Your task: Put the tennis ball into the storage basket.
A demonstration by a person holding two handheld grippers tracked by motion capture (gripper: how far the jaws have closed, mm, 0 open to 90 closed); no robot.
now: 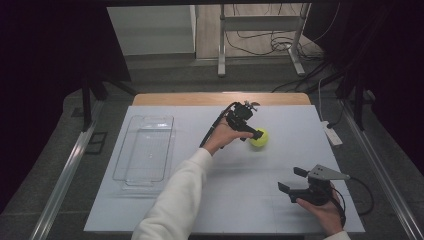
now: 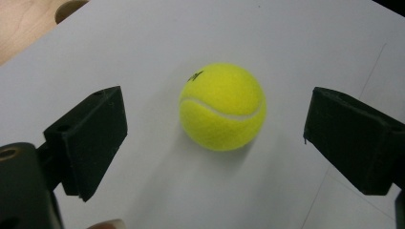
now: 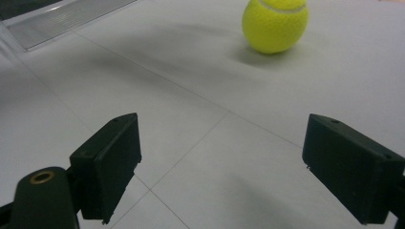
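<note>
A yellow tennis ball (image 1: 259,138) rests on the white table surface (image 1: 260,165), right of centre. My left gripper (image 1: 256,134) hovers just over it, open, its jaws spread wide on either side of the ball (image 2: 222,106) without touching it. My right gripper (image 1: 293,180) sits low near the front right of the table, open, with nothing between its jaws. From there the ball (image 3: 275,24) lies farther off, ahead of the jaws.
A clear plastic tray (image 1: 145,150) lies on the left part of the table. A strip of bare wood (image 1: 220,98) marks the far edge. A white object (image 1: 332,134) lies at the right edge, with cables on the floor beyond.
</note>
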